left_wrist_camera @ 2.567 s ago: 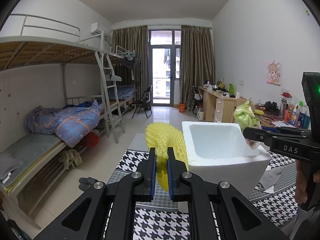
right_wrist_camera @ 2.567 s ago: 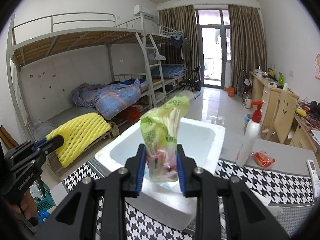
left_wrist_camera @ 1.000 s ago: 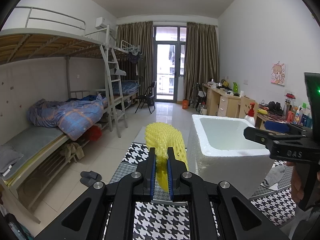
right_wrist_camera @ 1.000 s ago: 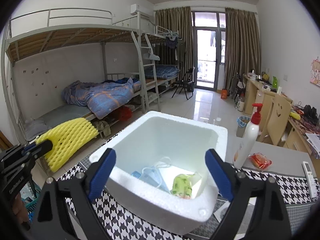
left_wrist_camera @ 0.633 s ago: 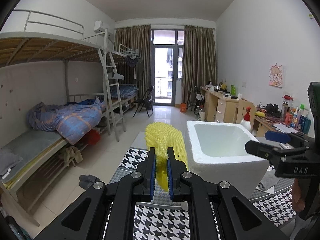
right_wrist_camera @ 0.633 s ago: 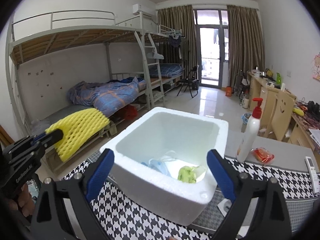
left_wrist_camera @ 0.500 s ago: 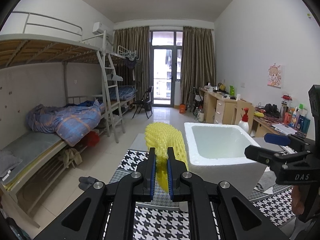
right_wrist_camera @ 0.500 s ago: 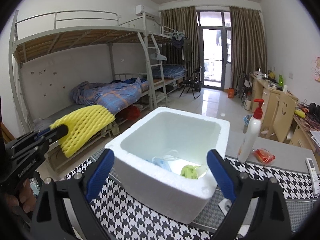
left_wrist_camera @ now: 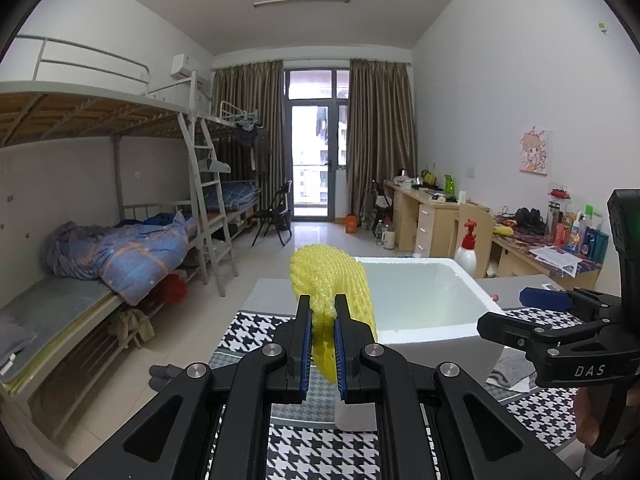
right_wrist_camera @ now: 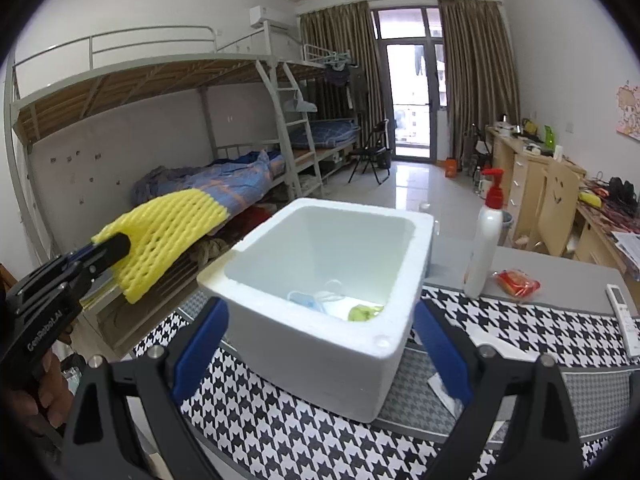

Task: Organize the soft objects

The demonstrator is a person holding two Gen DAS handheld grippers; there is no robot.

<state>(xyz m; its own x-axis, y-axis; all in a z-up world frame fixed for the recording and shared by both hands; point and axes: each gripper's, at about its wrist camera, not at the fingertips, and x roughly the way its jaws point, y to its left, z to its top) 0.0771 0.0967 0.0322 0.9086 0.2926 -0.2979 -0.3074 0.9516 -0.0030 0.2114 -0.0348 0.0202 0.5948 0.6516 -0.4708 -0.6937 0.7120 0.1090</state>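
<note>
The white foam box [right_wrist_camera: 320,292] stands open-topped on the houndstooth-covered table [right_wrist_camera: 540,336], and it is the evident destination for the soft things: a blue face mask [right_wrist_camera: 308,300] and a green packet [right_wrist_camera: 366,312] already lie on its floor. Beside it on the table stand a pump bottle [right_wrist_camera: 484,256] and a small red packet [right_wrist_camera: 516,282], with a remote [right_wrist_camera: 620,300] farther off.

The right gripper [right_wrist_camera: 320,344] hovers in front of the box with its jaws spread wide and nothing between them; the box's near corner sits between its blue pads [right_wrist_camera: 200,344].

The left gripper [left_wrist_camera: 321,336] is clamped narrowly on one end of the yellow foam net [left_wrist_camera: 330,280]. The net's long axis runs forward from the jaws, its free end rising toward the box's left wall but not yet over the opening. From the right wrist view the net [right_wrist_camera: 168,232] hangs in the air to the left of the box and above rim height. The left hand therefore appears the one to act: the box lies to its right and slightly ahead, so a sideways carry over the rim would likely come before letting go.
</note>
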